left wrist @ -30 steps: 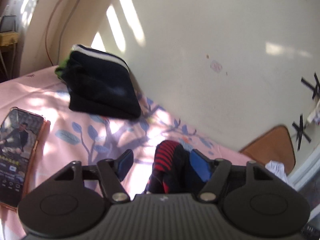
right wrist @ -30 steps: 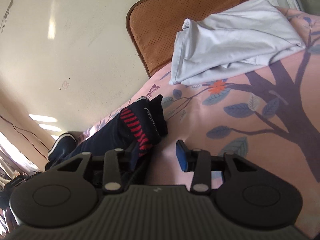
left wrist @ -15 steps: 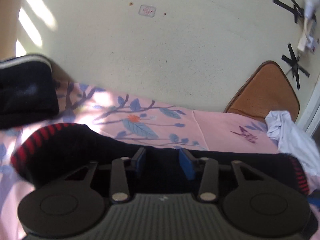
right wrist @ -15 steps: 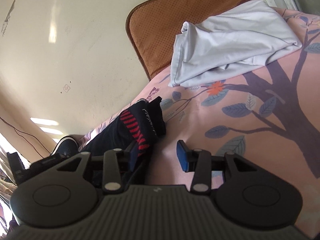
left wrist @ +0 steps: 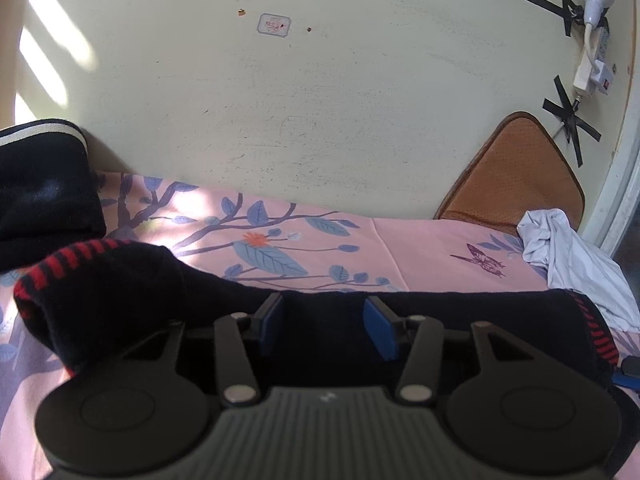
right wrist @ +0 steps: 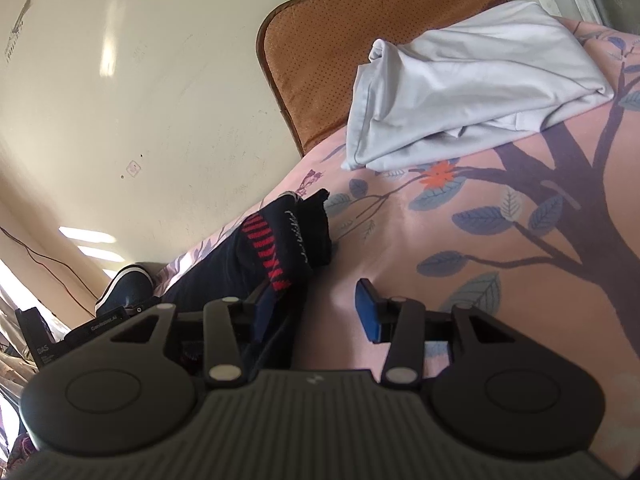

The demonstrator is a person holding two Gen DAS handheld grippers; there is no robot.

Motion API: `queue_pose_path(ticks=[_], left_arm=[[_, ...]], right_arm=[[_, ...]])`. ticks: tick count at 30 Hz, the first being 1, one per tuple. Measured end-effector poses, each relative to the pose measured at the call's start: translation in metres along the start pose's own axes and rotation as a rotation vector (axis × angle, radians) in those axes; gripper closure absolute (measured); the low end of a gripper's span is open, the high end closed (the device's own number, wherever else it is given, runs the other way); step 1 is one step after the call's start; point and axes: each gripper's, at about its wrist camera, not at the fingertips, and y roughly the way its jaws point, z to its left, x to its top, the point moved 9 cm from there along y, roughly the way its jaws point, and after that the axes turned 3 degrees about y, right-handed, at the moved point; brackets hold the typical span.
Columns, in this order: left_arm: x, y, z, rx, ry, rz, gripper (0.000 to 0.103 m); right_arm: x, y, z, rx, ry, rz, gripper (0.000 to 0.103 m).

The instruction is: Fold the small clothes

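A dark navy sock with red stripes (left wrist: pixel 132 292) lies stretched across the pink floral bedsheet (left wrist: pixel 420 248), its striped ends at the left and right. My left gripper (left wrist: pixel 324 322) is open, its blue pads either side of the sock's middle. In the right wrist view the same sock (right wrist: pixel 280 240) lies to the left. My right gripper (right wrist: pixel 312 312) is open over the sheet, its left finger against the sock's striped end.
A folded black garment with a white stripe (left wrist: pixel 44 184) sits at the far left by the wall. A crumpled white cloth (right wrist: pixel 460 88) lies at the right beside a brown cushion (right wrist: pixel 344 40). The cream wall (left wrist: pixel 320 100) runs close behind.
The left gripper swung right and came down over the sock's middle, which now lies stretched out. The right gripper has barely moved and stays open.
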Motion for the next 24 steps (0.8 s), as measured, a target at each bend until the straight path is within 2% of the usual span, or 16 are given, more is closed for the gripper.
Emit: queue_pose_path(ticks=[2, 5, 11, 24], left_arm=[[-0.0014, 0.0005, -0.0068, 0.008, 0.046, 0.009, 0.043], [-0.003, 0.0003, -0.0118, 0.034, 0.087, 0.014, 0.042], [-0.0028, -0.0013, -0.0106, 0.033, 0.085, 0.007, 0.042], [-0.0029, -0.0033, -0.0124, 0.052, 0.104, -0.002, 0.041]], right_arm=[[-0.0009, 0.0001, 0.0013, -0.008, -0.011, -0.003, 0.054], [-0.0021, 0.0002, 0.0032, -0.017, -0.024, -0.008, 0.053], [-0.0034, 0.0006, 0.006, -0.013, -0.031, -0.013, 0.049], [-0.0038, 0.0011, 0.0058, -0.004, -0.028, -0.016, 0.047]])
